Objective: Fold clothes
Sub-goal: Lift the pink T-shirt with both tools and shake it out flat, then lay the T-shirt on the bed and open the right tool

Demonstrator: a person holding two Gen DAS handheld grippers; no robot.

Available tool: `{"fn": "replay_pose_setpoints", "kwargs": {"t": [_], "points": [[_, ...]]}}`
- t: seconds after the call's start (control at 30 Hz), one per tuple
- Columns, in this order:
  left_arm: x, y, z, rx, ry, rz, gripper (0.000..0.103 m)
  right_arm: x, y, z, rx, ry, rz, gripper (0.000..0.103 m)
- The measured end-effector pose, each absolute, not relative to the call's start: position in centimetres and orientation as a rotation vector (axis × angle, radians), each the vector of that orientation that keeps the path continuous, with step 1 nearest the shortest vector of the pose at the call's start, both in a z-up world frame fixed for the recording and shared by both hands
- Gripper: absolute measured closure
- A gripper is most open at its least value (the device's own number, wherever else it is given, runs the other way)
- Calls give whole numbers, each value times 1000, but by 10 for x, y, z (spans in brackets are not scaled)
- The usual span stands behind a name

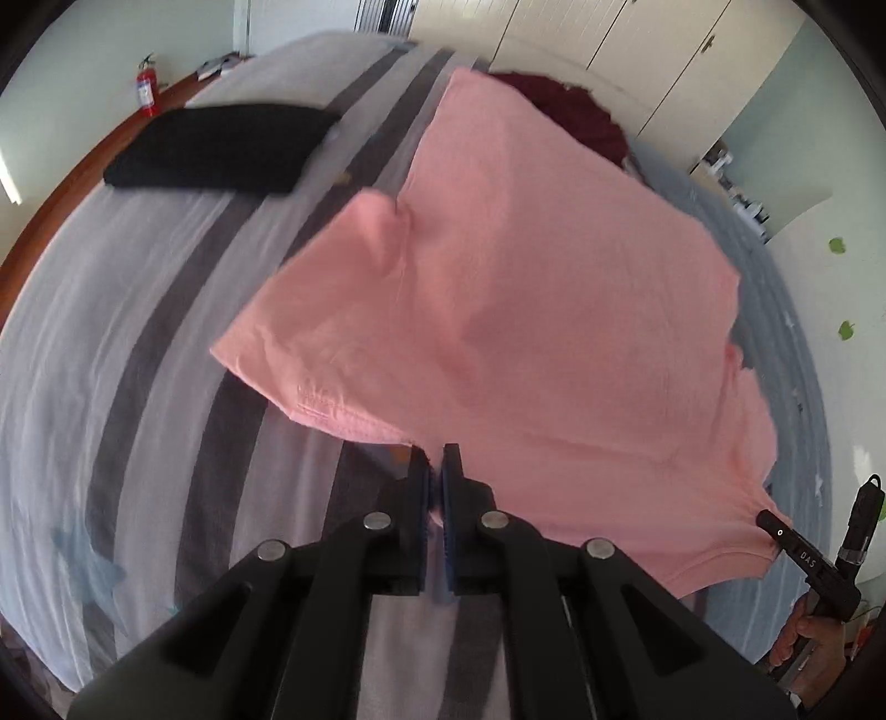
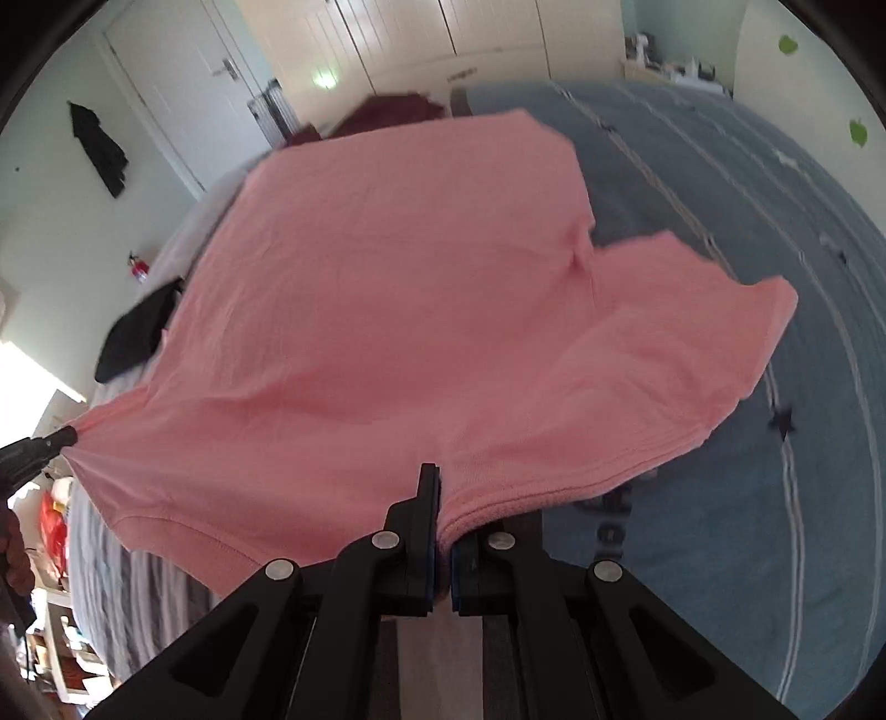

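A pink T-shirt (image 1: 515, 310) hangs stretched in the air above the bed, held by both grippers at its shoulders. My left gripper (image 1: 437, 471) is shut on the shirt's left shoulder edge. My right gripper (image 2: 443, 515) is shut on the shirt (image 2: 398, 310) at the other shoulder, next to its sleeve (image 2: 681, 354). The right gripper also shows at the right edge of the left wrist view (image 1: 767, 520), and the left gripper at the left edge of the right wrist view (image 2: 66, 435). The shirt's body drapes away from me, blurred by motion.
A folded black garment (image 1: 221, 147) lies on the striped grey bed cover (image 1: 111, 343) at far left. A dark red garment (image 1: 576, 111) lies beyond the shirt. A blue cover (image 2: 747, 443) spreads to the right. Wardrobe doors (image 2: 443, 33) and a red fire extinguisher (image 1: 145, 91) stand behind.
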State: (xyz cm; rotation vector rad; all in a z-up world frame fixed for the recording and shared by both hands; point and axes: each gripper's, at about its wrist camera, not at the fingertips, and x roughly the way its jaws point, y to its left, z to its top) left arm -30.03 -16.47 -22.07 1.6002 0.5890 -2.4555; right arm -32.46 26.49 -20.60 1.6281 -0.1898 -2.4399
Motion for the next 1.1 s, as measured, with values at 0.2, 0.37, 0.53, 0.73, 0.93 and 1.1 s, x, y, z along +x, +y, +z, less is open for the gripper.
{"fn": "replay_pose_setpoints", "kwargs": {"t": [0.2, 0.37, 0.53, 0.73, 0.93, 1.1], "points": [[-255, -155, -274, 1670, 604, -2335, 100, -286, 275, -264, 1757, -173, -2396, 100], [-216, -142, -286, 1704, 618, -2271, 100, -259, 288, -263, 1778, -204, -2375, 100], [-191, -134, -300, 1754, 667, -2222, 100, -226, 298, -275, 1862, -176, -2311, 100], [-177, -140, -287, 1784, 745, -2211, 87, -219, 298, -265, 1902, -104, -2254, 91], [-162, -172, -256, 1635, 722, -2247, 52, -203, 303, -225, 1827, -60, -2300, 87], [-182, -217, -258, 1499, 693, -2238, 49, -238, 284, -208, 1685, -103, -2373, 87]]}}
